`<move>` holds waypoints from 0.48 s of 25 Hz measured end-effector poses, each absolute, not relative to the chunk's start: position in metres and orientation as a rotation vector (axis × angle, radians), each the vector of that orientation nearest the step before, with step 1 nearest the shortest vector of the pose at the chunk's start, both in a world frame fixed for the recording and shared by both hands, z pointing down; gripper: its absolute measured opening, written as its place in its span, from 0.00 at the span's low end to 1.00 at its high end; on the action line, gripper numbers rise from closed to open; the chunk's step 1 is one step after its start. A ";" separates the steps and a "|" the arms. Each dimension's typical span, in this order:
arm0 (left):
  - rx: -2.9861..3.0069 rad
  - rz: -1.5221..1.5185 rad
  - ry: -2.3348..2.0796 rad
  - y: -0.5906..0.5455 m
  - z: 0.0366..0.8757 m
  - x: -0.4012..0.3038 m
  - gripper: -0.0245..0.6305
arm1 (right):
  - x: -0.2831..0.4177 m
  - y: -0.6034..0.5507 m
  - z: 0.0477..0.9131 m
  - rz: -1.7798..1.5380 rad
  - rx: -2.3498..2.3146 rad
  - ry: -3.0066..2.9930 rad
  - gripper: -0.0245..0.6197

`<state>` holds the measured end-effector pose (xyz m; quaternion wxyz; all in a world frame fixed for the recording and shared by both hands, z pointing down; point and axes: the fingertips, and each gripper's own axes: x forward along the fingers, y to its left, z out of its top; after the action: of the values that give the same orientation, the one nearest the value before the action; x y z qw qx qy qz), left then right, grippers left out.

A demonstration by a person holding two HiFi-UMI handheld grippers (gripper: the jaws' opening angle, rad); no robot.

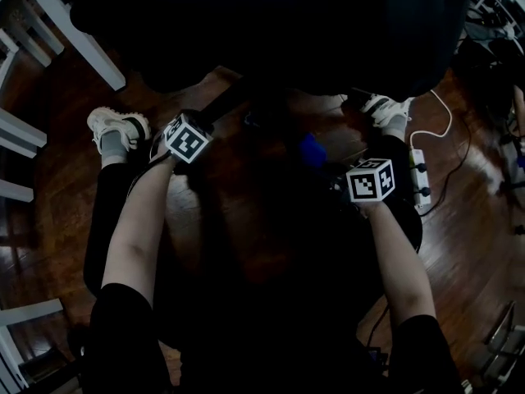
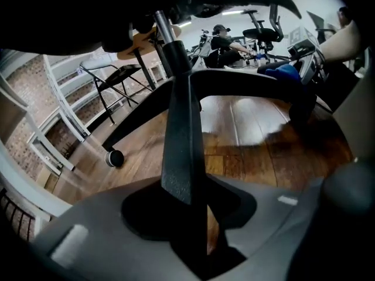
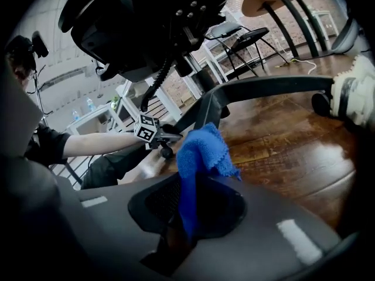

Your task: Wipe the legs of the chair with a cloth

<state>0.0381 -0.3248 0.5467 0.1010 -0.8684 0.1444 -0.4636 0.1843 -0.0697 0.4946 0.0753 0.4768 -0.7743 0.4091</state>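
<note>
The black office chair's star base stands on the wood floor, its column rising to the dark seat. One chair leg runs straight between the jaws of my left gripper. A sliver of floor shows beside the leg, so the jaws stand open around it. In the right gripper view the left gripper's marker cube sits at that leg's castor end. My right gripper is shut on a blue cloth, which hangs bunched just short of the hub and another leg.
The person's white shoes rest on either side of the base. White railings stand at the left. A power strip with cables lies at the right. Folding chairs and a seated person are further off.
</note>
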 end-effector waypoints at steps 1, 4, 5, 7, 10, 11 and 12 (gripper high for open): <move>-2.563 -1.363 0.414 -0.327 0.545 0.038 0.29 | 0.183 -0.071 0.495 1.223 1.447 -2.320 0.15; -2.558 -1.341 0.394 -0.336 0.544 0.038 0.29 | 0.178 -0.078 0.496 1.221 1.485 -2.308 0.15; -2.554 -1.341 0.392 -0.339 0.545 0.036 0.29 | 0.175 -0.080 0.496 1.225 1.487 -2.306 0.15; -2.537 -1.332 0.413 -0.345 0.544 0.027 0.30 | 0.162 -0.083 0.498 1.228 1.464 -2.311 0.15; -2.483 -1.294 0.478 -0.349 0.535 0.007 0.41 | 0.140 -0.087 0.500 1.189 1.415 -2.355 0.15; -2.455 -1.266 0.511 -0.347 0.528 0.000 0.47 | 0.134 -0.090 0.500 1.172 1.407 -2.379 0.15; -2.436 -1.231 0.551 -0.344 0.520 -0.008 0.51 | 0.128 -0.093 0.500 1.163 1.400 -2.406 0.15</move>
<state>-0.0075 -0.3442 0.5203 0.1774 -0.8610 0.1948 -0.4351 0.1285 -0.0929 0.5005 0.0626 0.4631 -0.7960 0.3847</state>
